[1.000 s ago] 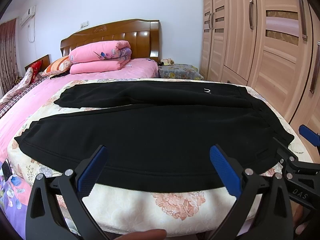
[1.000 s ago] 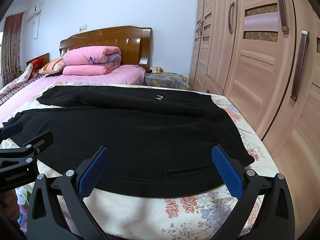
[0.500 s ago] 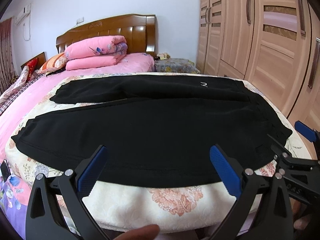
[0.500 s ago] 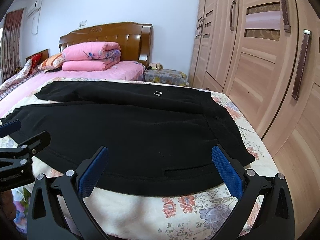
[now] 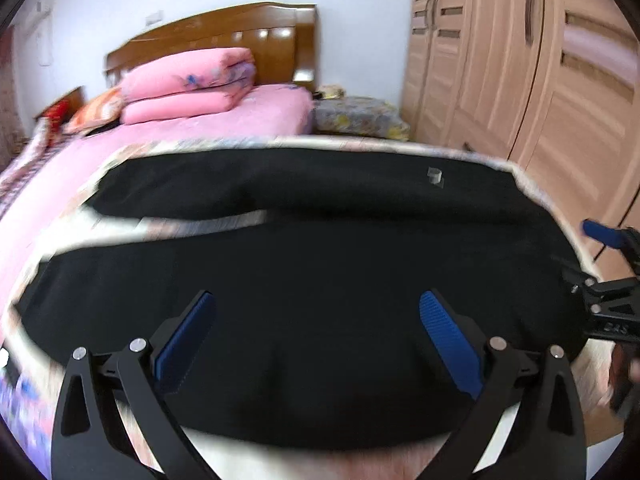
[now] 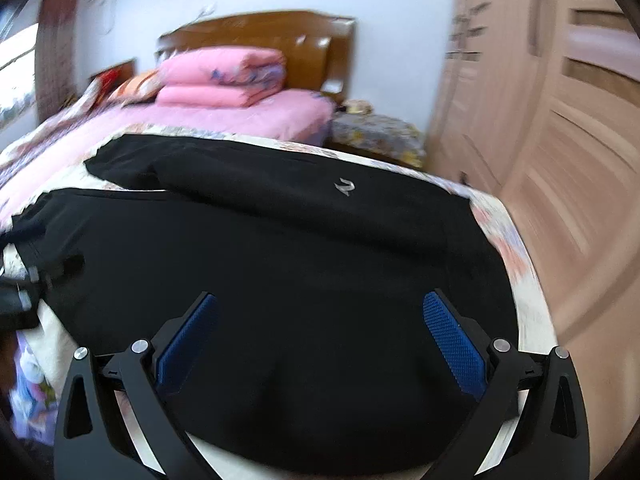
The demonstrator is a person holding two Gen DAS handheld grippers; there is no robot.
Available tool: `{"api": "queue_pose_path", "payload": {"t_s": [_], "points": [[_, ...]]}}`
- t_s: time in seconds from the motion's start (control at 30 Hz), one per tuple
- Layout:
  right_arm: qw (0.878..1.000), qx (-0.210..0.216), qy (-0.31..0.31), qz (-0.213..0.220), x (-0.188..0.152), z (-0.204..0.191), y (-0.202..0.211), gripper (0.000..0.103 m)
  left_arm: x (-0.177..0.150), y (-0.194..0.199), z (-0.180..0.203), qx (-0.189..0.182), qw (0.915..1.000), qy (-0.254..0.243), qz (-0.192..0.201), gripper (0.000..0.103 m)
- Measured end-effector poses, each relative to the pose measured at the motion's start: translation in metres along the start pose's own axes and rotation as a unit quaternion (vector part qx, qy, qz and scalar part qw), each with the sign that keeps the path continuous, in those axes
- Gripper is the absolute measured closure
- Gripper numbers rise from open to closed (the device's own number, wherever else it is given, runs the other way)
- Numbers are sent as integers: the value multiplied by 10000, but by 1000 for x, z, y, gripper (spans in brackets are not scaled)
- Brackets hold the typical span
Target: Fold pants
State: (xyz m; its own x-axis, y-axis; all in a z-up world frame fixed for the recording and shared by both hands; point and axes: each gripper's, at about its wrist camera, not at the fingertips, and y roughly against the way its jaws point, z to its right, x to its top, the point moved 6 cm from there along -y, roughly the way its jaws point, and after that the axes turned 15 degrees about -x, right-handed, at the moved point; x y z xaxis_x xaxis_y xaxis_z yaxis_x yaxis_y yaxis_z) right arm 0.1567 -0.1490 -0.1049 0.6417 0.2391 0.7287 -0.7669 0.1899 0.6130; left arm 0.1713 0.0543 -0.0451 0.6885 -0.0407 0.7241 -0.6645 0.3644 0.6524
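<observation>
Black pants (image 5: pixel 304 264) lie spread flat across the foot of the bed, both legs running to the left, waistband at the right, a small white logo (image 6: pixel 345 188) on the far leg. My left gripper (image 5: pixel 316 332) is open, its blue pads over the near leg's front edge. My right gripper (image 6: pixel 320 334) is open above the near edge by the waist end. The right gripper also shows at the right edge of the left wrist view (image 5: pixel 608 280). Neither gripper holds cloth. Both views are motion-blurred.
The bed has a floral sheet (image 6: pixel 504 232) under the pants and a pink cover with folded pink quilts (image 5: pixel 188 84) by the wooden headboard (image 5: pixel 224 36). A wooden wardrobe (image 5: pixel 540 64) stands close on the right. A covered bedside stand (image 6: pixel 376 136) sits by the headboard.
Both grippers have moved forward and down toward the pants, so the near leg now fills the space between the fingers. The pants have not moved. Both grippers stay open.
</observation>
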Motion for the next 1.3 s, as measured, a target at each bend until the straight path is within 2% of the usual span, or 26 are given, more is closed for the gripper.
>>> {"api": "queue_pose_path", "payload": {"t_s": [0.07, 0.13, 0.23, 0.3, 0.37, 0.43, 0.5, 0.57, 0.63, 0.7, 0.73, 0.77, 0.8, 0.83, 0.87, 0.93, 1.03, 1.13, 1.23, 1.3], "points": [[9992, 107, 377, -64, 32, 16, -36, 4, 37, -25, -19, -373, 9988, 100, -287, 1], [9972, 342, 621, -220, 59, 35, -83, 4, 71, -65, -39, -901, 9918, 169, -888, 1], [9937, 755, 477, -676, 89, 68, -160, 4, 105, -110, -66, -825, 9865, 329, -1373, 1], [9912, 883, 451, -880, 102, 84, -203, 4, 131, -147, -84, -1127, 9795, 513, -1586, 1], [9865, 943, 556, -1217, 109, 96, -249, 4, 150, -174, -98, -1126, 9780, 541, -1672, 2], [9818, 1096, 646, -1412, 111, 100, -277, 4, 162, -196, -110, -1203, 9761, 409, -1765, 2], [9754, 1369, 685, -1584, 113, 103, -298, 5, 173, -218, -122, -1455, 9709, 270, -1881, 2], [9691, 1617, 759, -1703, 111, 104, -311, 12, 180, -235, -130, -1607, 9654, 110, -2052, 2], [9647, 1795, 847, -1733, 106, 99, -313, 20, 183, -245, -136, -1690, 9623, -91, -2129, 3], [9627, 2022, 893, -1561, 107, 96, -306, 38, 185, -253, -137, -1905, 9558, -369, -2209, 7], [9608, 2126, 906, -1530, 106, 95, -300, 58, 187, -254, -137, -1979, 9533, -529, -2221, 8], [9613, 2125, 1007, -1435, 105, 92, -292, 68, 187, -256, -130, -2067, 9504, -693, -2219, 8], [9642, 2022, 1131, -1292, 106, 89, -286, 74, 188, -258, -124, -2144, 9475, -865, -2211, 8], [9681, 1876, 1205, -1146, 107, 89, -277, 85, 188, -257, -119, -2186, 9453, -1020, -2196, 8], [9737, 1686, 1192, -962, 110, 92, -268, 91, 190, -258, -114, -2232, 9415, -1275, -2181, 8], [9799, 1541, 1132, -567, 117, 94, -242, 92, 193, -262, -98, -2421, 9287, -1738, -2206, 8], [9858, 1257, 1116, 45, 122, 93, -193, 92, 198, -270, -82, -2513, 9161, -2177, -2243, 8], [9876, 1061, 1126, 274, 120, 92, -171, 92, 202, -282, -72, -2758, 9014, -2271, -2446, 8], [9903, 906, 952, 452, 117, 95, -147, 94, 194, -295, -63, -3106, 8781, -2245, -2864, 9], [9916, 791, 838, 590, 118, 102, -133, 94, 189, -299, -60, -3166, 8706, -2296, -2985, 15]]}}
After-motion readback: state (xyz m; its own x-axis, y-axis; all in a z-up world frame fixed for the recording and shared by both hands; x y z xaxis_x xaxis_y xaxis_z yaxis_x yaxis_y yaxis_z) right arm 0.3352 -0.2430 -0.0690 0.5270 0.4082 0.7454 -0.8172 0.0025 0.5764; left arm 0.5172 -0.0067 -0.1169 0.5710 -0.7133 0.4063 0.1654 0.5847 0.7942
